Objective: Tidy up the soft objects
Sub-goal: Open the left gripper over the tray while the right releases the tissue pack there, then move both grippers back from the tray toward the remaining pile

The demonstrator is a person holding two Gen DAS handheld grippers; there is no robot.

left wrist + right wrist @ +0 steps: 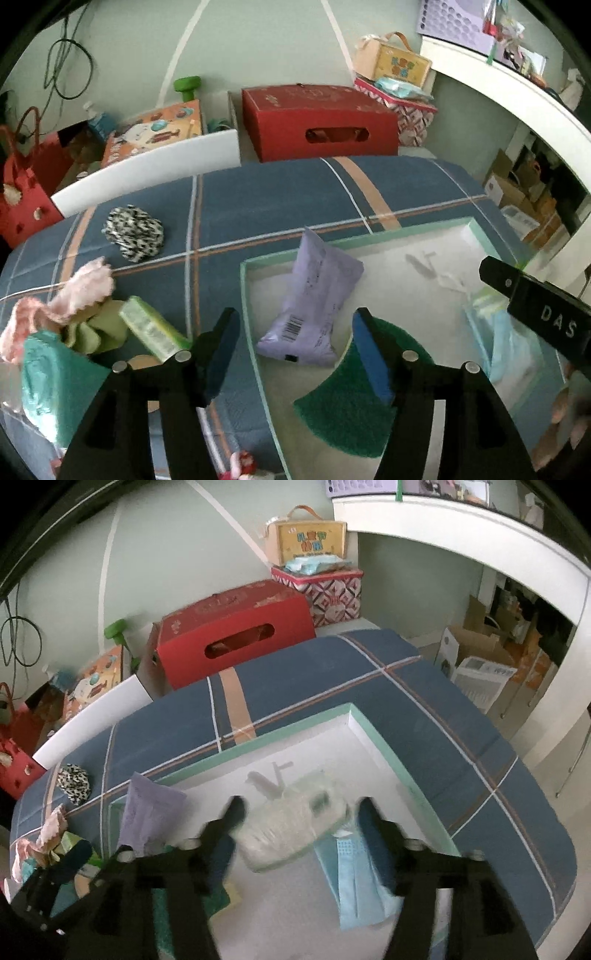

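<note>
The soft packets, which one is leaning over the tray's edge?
The purple packet: it leans on the tray's rim. The clear packet lies fully inside.

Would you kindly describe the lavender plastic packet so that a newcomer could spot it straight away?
Find the shallow white tray with the mint-green rim on the blue plaid bedcover. The lavender plastic packet lies in its near-left part, its top corner poking over the rim. Unlike the dark green scouring pad beside it, it is puffy, pale purple and barcoded.
</note>
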